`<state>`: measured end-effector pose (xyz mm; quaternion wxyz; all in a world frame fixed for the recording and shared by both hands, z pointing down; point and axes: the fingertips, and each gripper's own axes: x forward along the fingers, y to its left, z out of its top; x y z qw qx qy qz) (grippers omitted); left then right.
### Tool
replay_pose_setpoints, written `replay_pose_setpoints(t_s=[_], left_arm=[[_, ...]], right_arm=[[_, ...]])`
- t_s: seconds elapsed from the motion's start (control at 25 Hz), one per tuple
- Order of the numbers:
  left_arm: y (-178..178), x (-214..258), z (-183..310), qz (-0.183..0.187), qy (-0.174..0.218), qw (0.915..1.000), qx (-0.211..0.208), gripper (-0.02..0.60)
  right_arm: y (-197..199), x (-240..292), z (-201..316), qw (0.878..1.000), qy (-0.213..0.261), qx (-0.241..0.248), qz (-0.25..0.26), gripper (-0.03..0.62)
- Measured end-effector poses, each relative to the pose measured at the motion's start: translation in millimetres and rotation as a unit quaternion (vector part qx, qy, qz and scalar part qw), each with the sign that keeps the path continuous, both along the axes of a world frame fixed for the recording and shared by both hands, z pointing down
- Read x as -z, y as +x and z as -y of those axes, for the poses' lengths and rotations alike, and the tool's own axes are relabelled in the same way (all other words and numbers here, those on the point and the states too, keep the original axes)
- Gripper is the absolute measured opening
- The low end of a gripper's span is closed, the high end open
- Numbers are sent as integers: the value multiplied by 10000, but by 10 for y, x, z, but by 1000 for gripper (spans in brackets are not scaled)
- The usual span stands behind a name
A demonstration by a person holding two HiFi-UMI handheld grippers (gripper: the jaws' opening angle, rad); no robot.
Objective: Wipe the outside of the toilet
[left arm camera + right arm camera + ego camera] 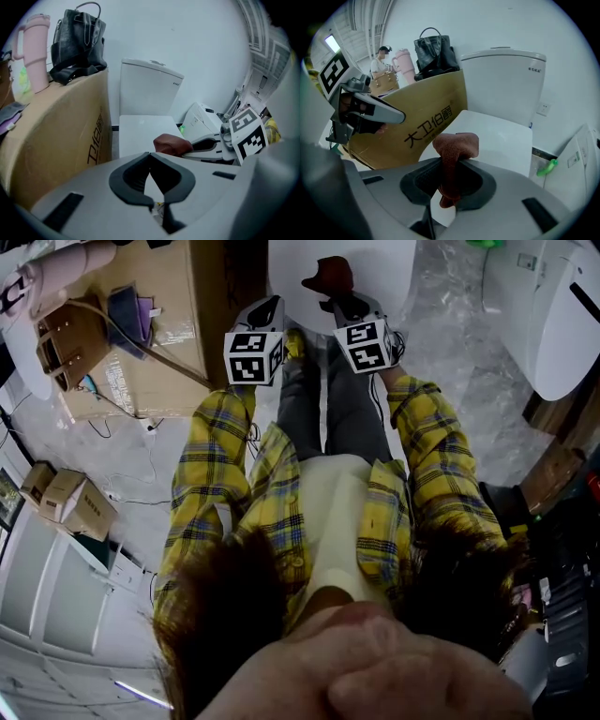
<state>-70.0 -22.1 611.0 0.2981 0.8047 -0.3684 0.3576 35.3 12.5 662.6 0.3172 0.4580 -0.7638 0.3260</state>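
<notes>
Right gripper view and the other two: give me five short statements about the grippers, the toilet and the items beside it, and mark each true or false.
1. The right gripper clamps a reddish-brown cloth. True.
2. The left gripper is clamped on a sponge. False: its jaws are together with nothing between them.
3. The toilet lid is raised. False: it lies flat, closed.
4. A black bag sits on the cardboard box beside the toilet. True.
5. The pink tumbler stands on the toilet's tank. False: it stands on the box, next to the bag.
</notes>
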Motion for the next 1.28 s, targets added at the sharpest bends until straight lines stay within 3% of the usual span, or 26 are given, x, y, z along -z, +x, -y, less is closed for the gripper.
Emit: replay_pose_setpoints(t_s=[0.32,0.68,0.96,1.28], left_arm=[[-189,-59,-187,9,-91,9997,230,9],[-180,-111,-192,-39,-181,9995,246,9],[-111,-148,-206,-42,-243,9996,104,9],[24,-171,-242,-138,-348,9993,65,9]], right_arm=[[-581,-82,-32,9972,-115,719,185,85],[-799,-427,-110,9932,-597,999,90,84],[-561,-700,-347,9899,-1059,933,-153,85],[-87,-755,-517,9910,-1130,635,-342,84]])
